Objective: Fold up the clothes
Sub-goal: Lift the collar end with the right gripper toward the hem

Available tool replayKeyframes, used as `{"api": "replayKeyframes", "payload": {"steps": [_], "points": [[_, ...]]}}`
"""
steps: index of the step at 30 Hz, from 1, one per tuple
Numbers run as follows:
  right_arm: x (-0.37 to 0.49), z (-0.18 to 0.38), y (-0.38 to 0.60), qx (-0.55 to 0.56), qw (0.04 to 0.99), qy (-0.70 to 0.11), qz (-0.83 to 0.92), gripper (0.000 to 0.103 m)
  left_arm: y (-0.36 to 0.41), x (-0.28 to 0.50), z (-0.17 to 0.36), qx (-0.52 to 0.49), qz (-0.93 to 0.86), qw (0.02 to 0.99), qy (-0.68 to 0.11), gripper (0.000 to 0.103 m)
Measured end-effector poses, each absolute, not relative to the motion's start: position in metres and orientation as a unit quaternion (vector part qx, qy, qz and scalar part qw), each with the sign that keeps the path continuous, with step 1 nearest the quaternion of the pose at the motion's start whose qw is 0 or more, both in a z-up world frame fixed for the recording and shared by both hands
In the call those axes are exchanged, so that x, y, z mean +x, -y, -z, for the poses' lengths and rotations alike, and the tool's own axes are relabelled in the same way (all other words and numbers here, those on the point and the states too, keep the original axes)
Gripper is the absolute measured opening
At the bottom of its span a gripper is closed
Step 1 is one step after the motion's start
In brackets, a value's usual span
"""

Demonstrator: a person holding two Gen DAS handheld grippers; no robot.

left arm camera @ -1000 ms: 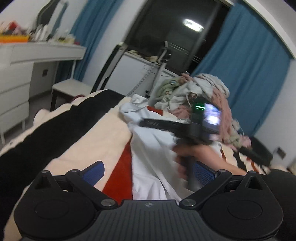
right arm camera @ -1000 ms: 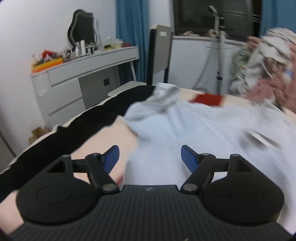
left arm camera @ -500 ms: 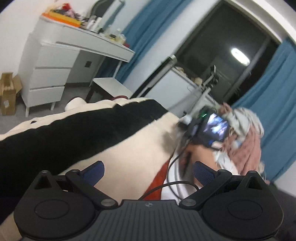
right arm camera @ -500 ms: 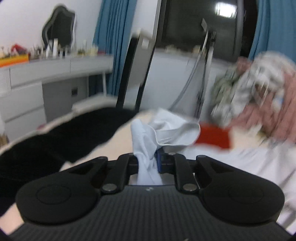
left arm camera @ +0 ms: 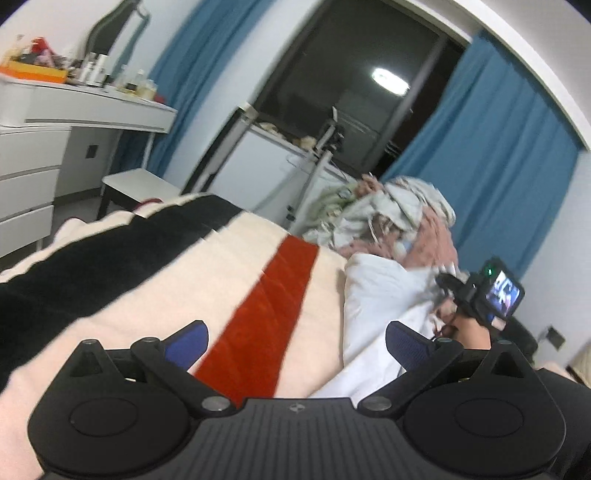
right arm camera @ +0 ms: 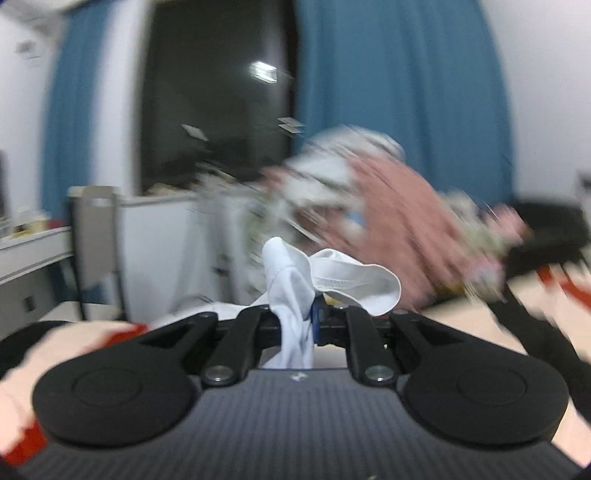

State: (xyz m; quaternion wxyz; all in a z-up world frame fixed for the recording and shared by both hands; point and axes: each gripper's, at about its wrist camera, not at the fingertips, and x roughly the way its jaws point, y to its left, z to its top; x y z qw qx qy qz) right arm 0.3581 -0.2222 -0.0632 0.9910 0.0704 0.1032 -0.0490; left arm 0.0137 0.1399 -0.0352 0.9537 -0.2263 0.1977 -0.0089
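The bed fills most of what I see, covered by a cream blanket with a broad black band along its left side and a red stripe running down the middle. Behind it, blue curtains hang on both sides of a dark window that reflects a ceiling light. To the left stands a white dresser with drawers, its top crowded with bottles and small things, a mirror leaning on the wall above it, and a low white stool just beside it. At the far end of the bed sits a pile of clothes, pink and pale pieces tangled together.

The white shirt lies on the right part of the blanket, near that pile, bunched and partly raised. My right hand-held gripper is closed tight on a gathered fold of the shirt, with a loop of hemmed cloth standing up above the fingers; this view is blurred. From the left side I see that right hand-held gripper in my hand at the shirt's far edge. My left hand-held gripper is spread wide with nothing in it, above the red stripe.
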Motion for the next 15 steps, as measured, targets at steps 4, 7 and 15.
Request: {"api": "replayKeyframes", "payload": {"steps": [4, 7, 15], "points": [[0.364, 0.102, 0.265, 0.103, 0.982, -0.146, 0.052, 0.014, -0.116, 0.02, 0.042, -0.198, 0.022, 0.955, -0.22, 0.103], [0.366, 0.113, 0.277, 0.139, 0.974, -0.176, 0.035, 0.029, -0.105, 0.032, 0.047, -0.18, 0.021, 0.957, -0.227, 0.103], [0.32, 0.079, 0.245, 0.086, 0.979, -0.182, -0.026, 0.075, -0.089, 0.038, 0.043, -0.151, 0.046, 0.961, -0.227, 0.103]]}}
